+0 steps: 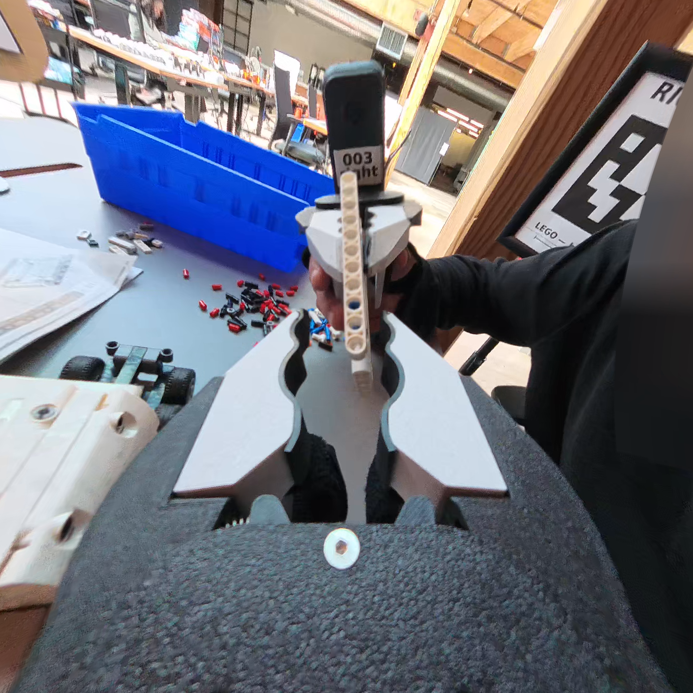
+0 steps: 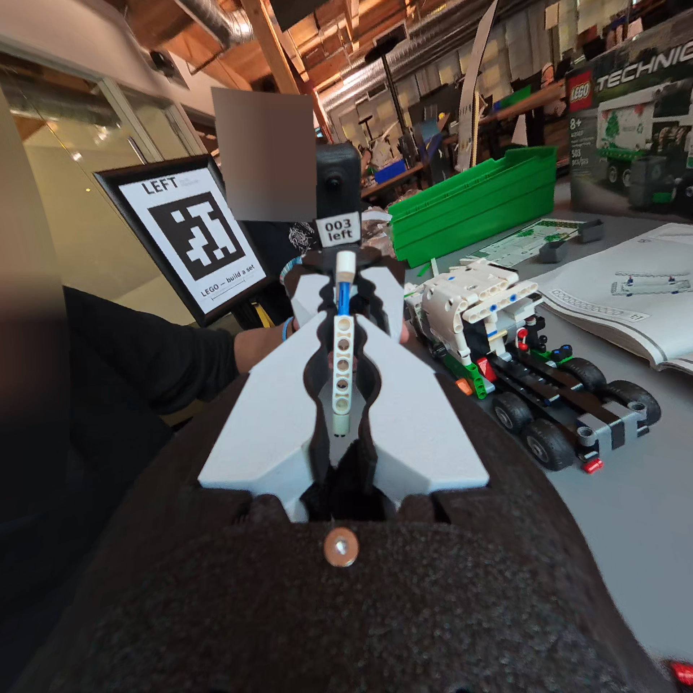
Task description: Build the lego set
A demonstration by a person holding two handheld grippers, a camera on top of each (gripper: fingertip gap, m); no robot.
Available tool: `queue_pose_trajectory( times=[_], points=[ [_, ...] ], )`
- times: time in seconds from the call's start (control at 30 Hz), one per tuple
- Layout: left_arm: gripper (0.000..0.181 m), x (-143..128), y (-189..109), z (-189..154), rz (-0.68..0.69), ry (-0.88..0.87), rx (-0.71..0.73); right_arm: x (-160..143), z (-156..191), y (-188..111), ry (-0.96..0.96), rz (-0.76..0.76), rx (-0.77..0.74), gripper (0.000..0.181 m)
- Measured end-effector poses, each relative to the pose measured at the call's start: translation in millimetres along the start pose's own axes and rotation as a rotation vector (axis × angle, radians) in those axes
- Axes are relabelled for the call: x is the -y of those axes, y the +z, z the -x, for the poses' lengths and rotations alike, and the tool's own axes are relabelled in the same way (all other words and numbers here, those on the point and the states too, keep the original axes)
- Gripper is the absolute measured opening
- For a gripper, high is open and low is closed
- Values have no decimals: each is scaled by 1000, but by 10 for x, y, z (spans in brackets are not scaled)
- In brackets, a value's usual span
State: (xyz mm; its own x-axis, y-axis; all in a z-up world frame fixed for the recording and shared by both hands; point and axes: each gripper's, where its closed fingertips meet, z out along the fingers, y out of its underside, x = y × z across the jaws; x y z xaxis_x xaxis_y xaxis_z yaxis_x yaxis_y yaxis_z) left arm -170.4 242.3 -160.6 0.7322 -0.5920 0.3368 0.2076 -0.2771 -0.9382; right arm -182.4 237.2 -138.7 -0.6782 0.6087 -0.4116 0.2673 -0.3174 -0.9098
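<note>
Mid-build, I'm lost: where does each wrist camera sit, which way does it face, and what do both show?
Left wrist view: behind the left tongs, facing the right tongs head-on, blue plastic bin beyond; own white fingers and the right black sleeve show.
Right wrist view: behind the right tongs, facing the left tongs, green plastic bin and part-built white lego truck alongside; own fingers and the left sleeve show.
Shared: both tongs and the long white holed lego beam between them.

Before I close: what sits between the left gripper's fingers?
The lower end of the white beam, held by the right gripper; the left wrist view shows it.
</note>
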Motion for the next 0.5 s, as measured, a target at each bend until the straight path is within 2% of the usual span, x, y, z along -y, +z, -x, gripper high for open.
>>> queue_pose_trajectory(
  times=[0.07, 0.17, 0.2, 0.27, 0.33, 0.4, 0.43, 0.5],
  points=[
    [5, -38, 37, -22, 9, -15, -28, -15, -38, 0, -5, 5, -15, 6],
    [4, -50, 25, -10, 7, -77, -59, -32, -93, -12, -94, 34, -64, 10],
    [4, -46, 6, 26, 5, -125, -60, -52, -151, -46, -182, 99, -116, 21],
    [4, -34, -54, 98, 5, -195, -50, -22, -334, -234, -418, 285, -313, 48],
    [4, -77, -80, 149, 38, -196, -12, 127, -321, -386, -746, 438, -484, 49],
    [5, -166, -50, 149, 96, -191, 8, 138, -242, -388, -1051, 673, -575, 51],
    [5, -204, -28, 123, 123, -175, 7, 93, -236, -372, -1152, 804, -592, 51],
    [5, -284, 7, 113, 171, -131, 29, -9, -246, -330, -1249, 969, -575, 50]
  ],
)
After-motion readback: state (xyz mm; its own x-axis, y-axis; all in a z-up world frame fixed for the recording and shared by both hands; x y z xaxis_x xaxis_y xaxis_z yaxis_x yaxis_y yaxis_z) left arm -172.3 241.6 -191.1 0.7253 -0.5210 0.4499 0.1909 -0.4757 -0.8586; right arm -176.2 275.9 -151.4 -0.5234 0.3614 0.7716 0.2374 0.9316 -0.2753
